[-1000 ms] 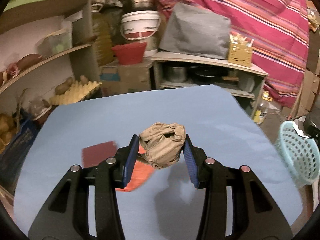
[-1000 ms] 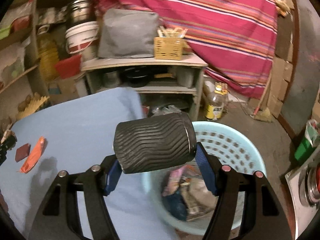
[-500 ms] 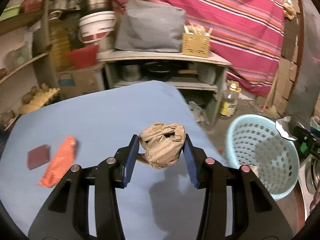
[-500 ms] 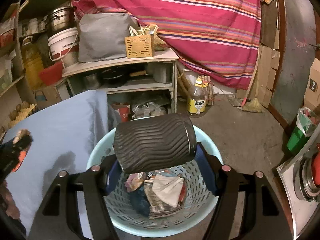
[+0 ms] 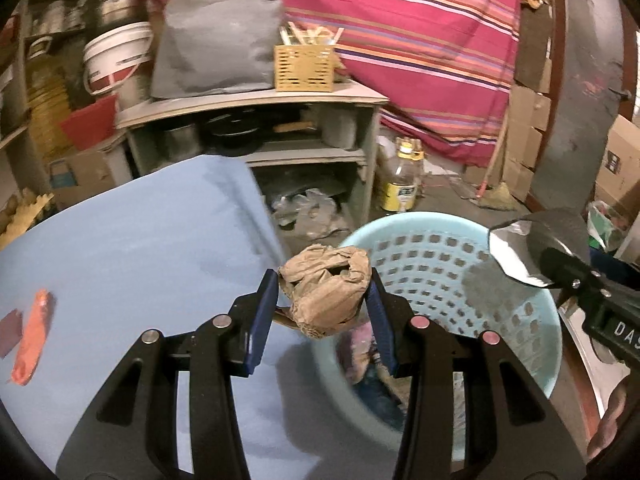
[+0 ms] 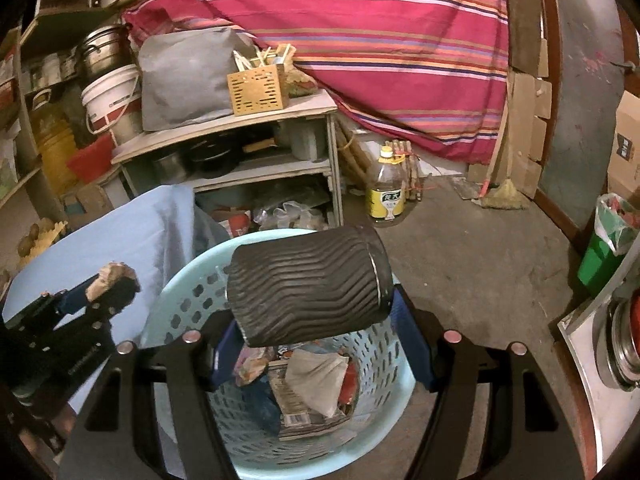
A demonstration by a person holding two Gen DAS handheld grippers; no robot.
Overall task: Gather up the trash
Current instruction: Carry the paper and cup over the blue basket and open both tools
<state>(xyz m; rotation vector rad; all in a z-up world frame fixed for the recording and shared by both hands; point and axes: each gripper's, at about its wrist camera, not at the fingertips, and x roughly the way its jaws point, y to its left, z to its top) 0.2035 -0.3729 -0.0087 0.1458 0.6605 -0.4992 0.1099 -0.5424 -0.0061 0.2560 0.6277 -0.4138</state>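
Note:
My left gripper (image 5: 322, 316) is shut on a crumpled brown paper wad (image 5: 326, 288) and holds it at the blue table's right edge, beside the rim of the light blue trash basket (image 5: 532, 320). My right gripper (image 6: 316, 344) is shut on a black ribbed paper cup (image 6: 308, 284), lying sideways, directly above the basket (image 6: 180, 292), which holds several pieces of trash. The left gripper with the wad also shows in the right wrist view (image 6: 108, 280). An orange wrapper (image 5: 32, 340) and a dark red piece (image 5: 9, 332) lie on the blue table (image 5: 132, 248).
A grey shelf unit (image 5: 256, 116) with pots stands behind the table. An oil bottle (image 6: 386, 192) stands on the floor past the basket. A green bin (image 6: 604, 252) is at the right. Cardboard boxes (image 5: 524, 132) line the far wall.
Both grippers have swung right, away from the table and towards the basket. The cup is now over the basket's middle and the paper wad has reached its rim.

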